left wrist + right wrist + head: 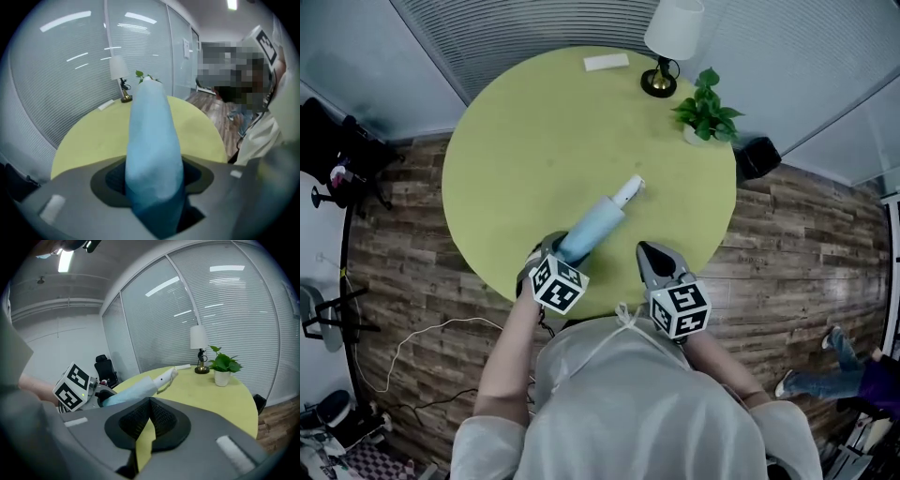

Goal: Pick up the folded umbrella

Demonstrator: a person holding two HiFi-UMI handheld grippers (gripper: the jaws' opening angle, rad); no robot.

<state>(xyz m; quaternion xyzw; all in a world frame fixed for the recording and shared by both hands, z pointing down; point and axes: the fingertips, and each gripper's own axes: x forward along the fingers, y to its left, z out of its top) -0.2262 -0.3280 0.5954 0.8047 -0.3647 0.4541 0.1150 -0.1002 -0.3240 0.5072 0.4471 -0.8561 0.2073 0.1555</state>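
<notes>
Light-blue fabric of the folded umbrella (598,225) is clamped at one end in the left claw (154,185), white handle end jutting over the yellow desk (534,122), so it may slip or pivot down; the right claw (149,413), jaws together and empty, gives no support.

No words, numbers or brand names can be read. The marker cube (559,285) on the left gripper (555,248) and the second cube (680,310) on the right gripper (647,251) bear only black-and-white square patterns — no letters. A white sheet (186,48) on the glass wall (180,70) is too small to read.
</notes>
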